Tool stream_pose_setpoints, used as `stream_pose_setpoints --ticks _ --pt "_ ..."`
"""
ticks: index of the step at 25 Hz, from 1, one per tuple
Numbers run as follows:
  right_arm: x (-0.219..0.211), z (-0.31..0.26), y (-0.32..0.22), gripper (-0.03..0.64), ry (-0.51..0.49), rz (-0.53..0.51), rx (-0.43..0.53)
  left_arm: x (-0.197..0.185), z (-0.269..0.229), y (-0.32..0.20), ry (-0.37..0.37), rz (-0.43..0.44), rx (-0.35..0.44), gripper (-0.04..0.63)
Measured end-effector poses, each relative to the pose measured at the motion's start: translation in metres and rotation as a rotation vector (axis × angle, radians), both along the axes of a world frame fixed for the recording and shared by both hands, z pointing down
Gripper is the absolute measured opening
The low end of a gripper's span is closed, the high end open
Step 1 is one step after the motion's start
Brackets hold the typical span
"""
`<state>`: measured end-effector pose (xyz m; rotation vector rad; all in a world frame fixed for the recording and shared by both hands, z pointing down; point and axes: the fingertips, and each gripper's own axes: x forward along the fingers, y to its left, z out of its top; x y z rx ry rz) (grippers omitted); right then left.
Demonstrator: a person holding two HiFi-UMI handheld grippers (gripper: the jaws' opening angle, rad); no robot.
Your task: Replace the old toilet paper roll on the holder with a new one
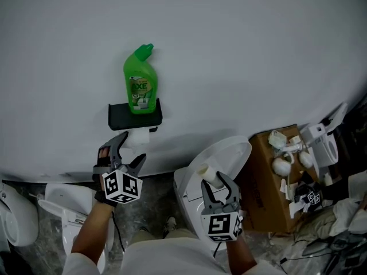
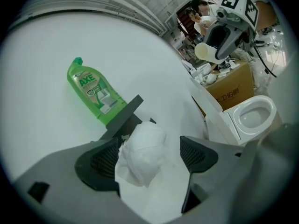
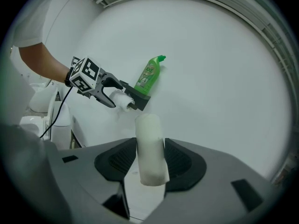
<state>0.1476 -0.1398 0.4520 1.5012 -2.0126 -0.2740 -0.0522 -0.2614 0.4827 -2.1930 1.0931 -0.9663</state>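
A black wall holder [image 1: 135, 114] carries a green cleaner bottle [image 1: 139, 82] on its shelf. Under it hangs a white toilet paper roll [image 1: 137, 138] with a loose sheet. My left gripper [image 1: 133, 148] stands open around that roll [image 2: 142, 150]; the right pad [image 2: 196, 153] is clearly apart from the paper. My right gripper [image 1: 215, 180] is lower and to the right, shut on a pale, bare tube [image 3: 150, 146], held upright between its pads. The right gripper view also shows the holder [image 3: 138, 99] and the left gripper [image 3: 112, 96] at it.
A white toilet [image 1: 221, 153] with its lid up stands below the right gripper. A cardboard box [image 1: 269, 179] with white fittings is to the right. Another white fixture [image 1: 63, 202] sits at lower left. People [image 2: 201, 10] are in the background.
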Motion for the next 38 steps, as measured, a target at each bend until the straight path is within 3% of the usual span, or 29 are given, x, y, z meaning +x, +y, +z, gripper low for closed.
stream_pose_setpoints --ticks 5,13,19,20,22,25,28,38 --pt "-0.017 -0.002 0.013 0.19 0.008 0.012 -0.017 -0.019 0.007 0.018 0.085 -0.01 -0.049 0.396" --pt "-0.059 -0.004 0.029 0.19 0.001 -0.005 -0.035 -0.062 0.022 0.039 0.282 -0.076 -0.142 0.393" --pt "-0.085 -0.003 0.031 0.187 -0.094 -0.038 -0.079 -0.088 0.026 0.052 0.475 -0.15 -0.19 0.373" --pt "-0.089 -0.003 0.032 0.187 -0.12 -0.046 -0.086 -0.091 0.027 0.056 0.5 -0.16 -0.192 0.36" --pt "-0.096 -0.003 0.03 0.186 -0.173 -0.059 -0.097 -0.095 0.029 0.064 0.536 -0.168 -0.198 0.237" --pt "-0.103 -0.004 0.025 0.186 -0.233 -0.08 -0.104 -0.102 0.026 0.069 0.567 -0.17 -0.198 0.153" --pt "-0.105 -0.007 0.018 0.186 -0.271 -0.098 -0.103 -0.111 0.007 0.073 0.584 -0.197 -0.186 0.026" --pt "-0.108 -0.036 -0.028 0.183 -0.479 -0.181 -0.078 -0.178 -0.065 0.089 0.699 -0.314 -0.023 0.006"
